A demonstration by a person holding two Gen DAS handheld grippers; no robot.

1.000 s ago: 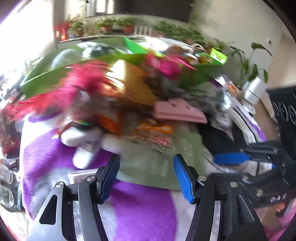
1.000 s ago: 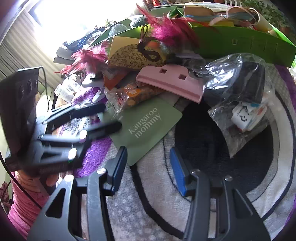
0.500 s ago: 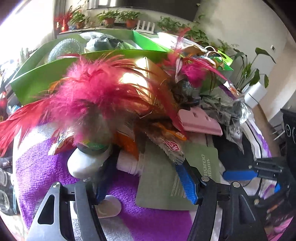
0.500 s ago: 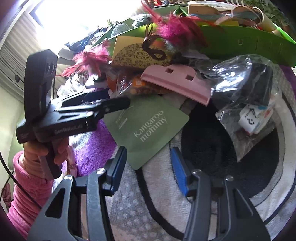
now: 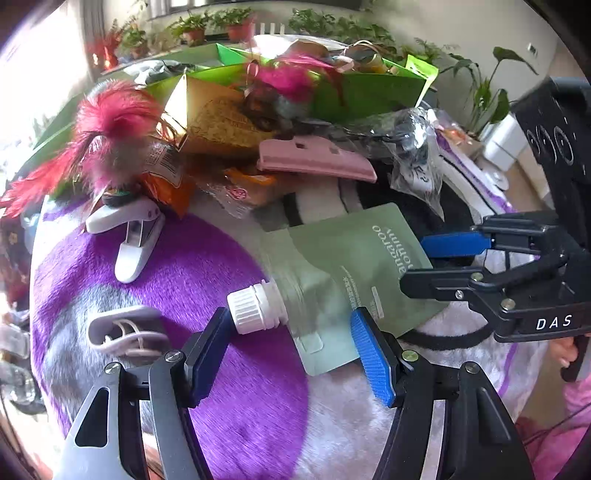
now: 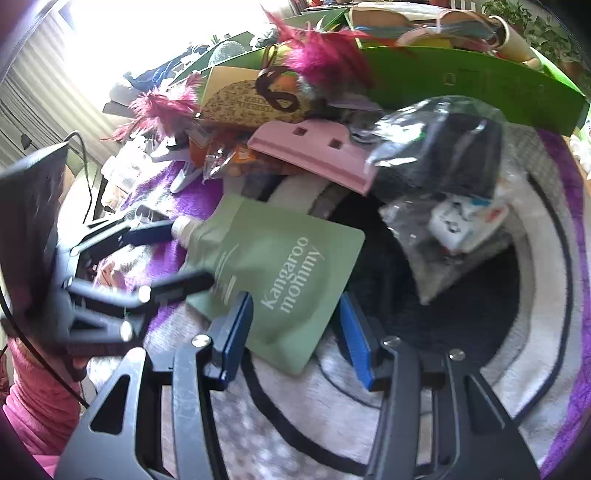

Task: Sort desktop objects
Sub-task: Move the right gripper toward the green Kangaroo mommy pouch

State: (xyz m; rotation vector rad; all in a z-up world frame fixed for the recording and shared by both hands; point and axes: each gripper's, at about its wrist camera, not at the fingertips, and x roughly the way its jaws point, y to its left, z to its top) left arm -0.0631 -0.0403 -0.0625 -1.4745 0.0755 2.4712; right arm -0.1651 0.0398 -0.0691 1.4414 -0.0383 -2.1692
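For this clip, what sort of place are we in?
Most likely a lived-in home room, not a lab. Potted plants line a ledge by the window, a leafy houseplant stands by the wall, and the work surface is a plush purple-and-white rug heaped with household clutter.

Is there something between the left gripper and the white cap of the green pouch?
Nothing visible. The left gripper is open, and the white cap of the green pouch lies on the purple rug just ahead of the left finger, with no object between them.
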